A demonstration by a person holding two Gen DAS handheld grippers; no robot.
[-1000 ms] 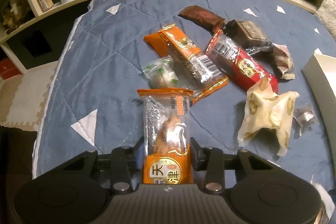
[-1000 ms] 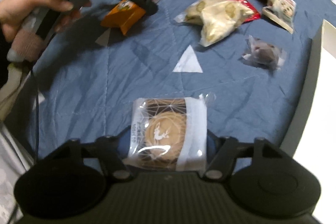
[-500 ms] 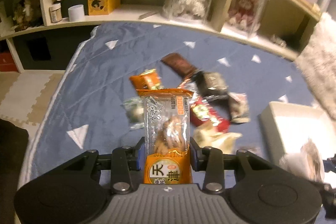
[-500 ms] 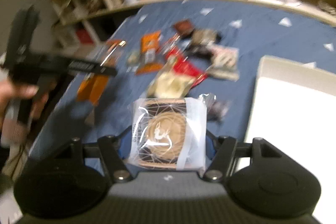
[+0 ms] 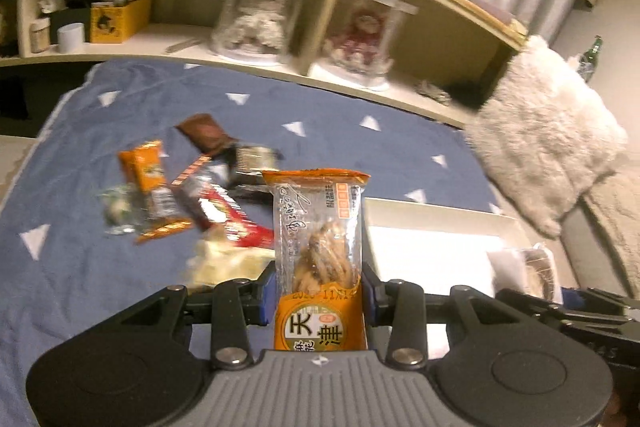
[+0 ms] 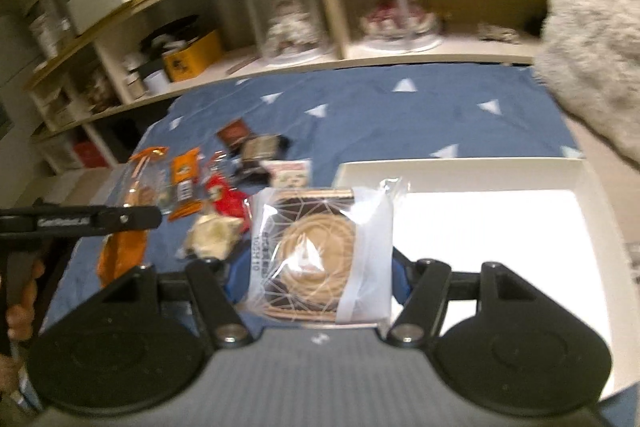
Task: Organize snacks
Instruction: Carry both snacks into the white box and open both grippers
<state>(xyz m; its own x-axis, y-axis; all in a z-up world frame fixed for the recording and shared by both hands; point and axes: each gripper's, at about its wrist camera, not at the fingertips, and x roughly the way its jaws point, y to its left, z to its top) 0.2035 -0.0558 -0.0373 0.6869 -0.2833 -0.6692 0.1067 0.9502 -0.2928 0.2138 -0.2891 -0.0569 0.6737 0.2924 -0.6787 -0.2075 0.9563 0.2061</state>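
My left gripper (image 5: 318,291) is shut on an orange and clear snack packet (image 5: 318,247), held upright above the blue quilt (image 5: 360,143). My right gripper (image 6: 320,267) is shut on a round biscuit in a clear wrapper (image 6: 320,251), held at the left edge of the white box (image 6: 500,227). The white box also shows in the left wrist view (image 5: 432,247), with the right gripper (image 5: 560,303) and its biscuit over it. Several loose snacks (image 5: 192,195) lie in a pile on the quilt, left of the box. The left gripper (image 6: 80,221) shows at the left of the right wrist view.
A wooden shelf (image 5: 280,11) with glass domes, a yellow box (image 5: 116,17) and small jars runs behind the bed. A fluffy white cushion (image 5: 548,143) lies at the right, beyond the box. The bed's left edge drops to the floor.
Both grippers have risen and swung right towards the white box, each still holding its snack. The box now fills more of both views.
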